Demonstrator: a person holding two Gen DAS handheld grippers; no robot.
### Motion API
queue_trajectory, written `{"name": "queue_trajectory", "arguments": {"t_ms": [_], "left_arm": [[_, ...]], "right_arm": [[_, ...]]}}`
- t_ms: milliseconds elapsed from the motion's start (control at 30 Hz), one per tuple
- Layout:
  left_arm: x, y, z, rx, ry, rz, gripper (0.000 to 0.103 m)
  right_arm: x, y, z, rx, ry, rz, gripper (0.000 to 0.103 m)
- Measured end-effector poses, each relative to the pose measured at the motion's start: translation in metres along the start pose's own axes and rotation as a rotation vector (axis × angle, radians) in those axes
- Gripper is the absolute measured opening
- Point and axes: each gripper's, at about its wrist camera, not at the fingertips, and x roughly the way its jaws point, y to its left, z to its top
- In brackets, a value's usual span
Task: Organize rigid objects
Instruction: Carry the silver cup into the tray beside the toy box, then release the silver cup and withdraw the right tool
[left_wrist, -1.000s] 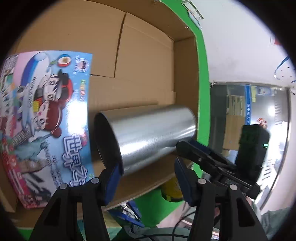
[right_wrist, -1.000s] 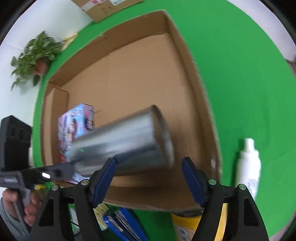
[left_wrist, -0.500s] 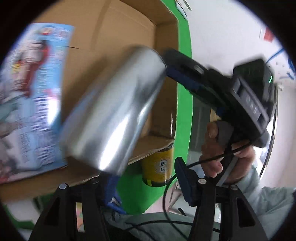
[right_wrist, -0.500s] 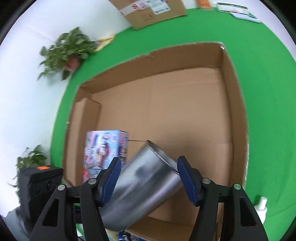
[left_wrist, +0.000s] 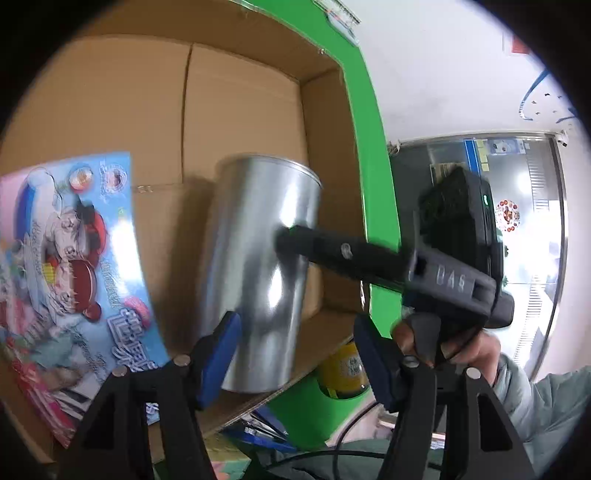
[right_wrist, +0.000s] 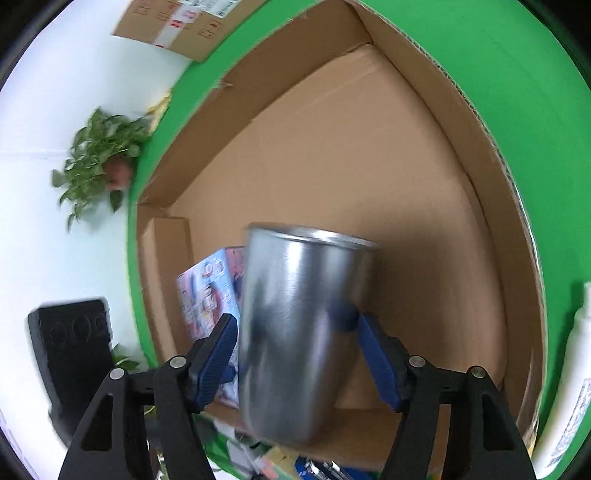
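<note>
Right tool (right_wrist: 295, 354) is gripping the shiny silver metal cylinder cup (right_wrist: 299, 325) mid-body; long axis running roughly upright, rim away from cam, over the open brown cardboard box (right_wrist: 369, 166) beside the colourful cartoon-print carton (left_wrist: 70, 266); left tool (left_wrist: 295, 354) is sitting wide, empty, nearer cup's base; base contact w/ box floor hidden; motion blur.

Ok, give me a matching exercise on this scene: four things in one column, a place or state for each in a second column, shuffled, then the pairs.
Things
1. shiny silver metal can
2. colourful cartoon-printed box
3. yellow-labelled tin
4. white plastic bottle

Places or states
A. on the green cloth, right of the cardboard box
B. inside the cardboard box, left of the can
C. between the right gripper's pads
D. outside, below the carton's near edge

Pairs: 1-C, 2-B, 3-D, 4-A
</note>
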Motion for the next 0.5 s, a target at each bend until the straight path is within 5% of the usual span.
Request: {"name": "queue_trajectory", "arguments": {"t_ms": [267, 500], "left_arm": [[-0.005, 0.019, -0.033, -0.067, 0.013, 0.045, 0.062], [-0.028, 0.031, -0.045, -0.106, -0.039, 0.123, 0.062]], "right_arm": [[0.043, 0.035, -0.020, -0.074, 0.103, -0.006, 0.067], [0.056, 0.051, -0.031, -0.084, 0.096, -0.019, 0.070]]}}
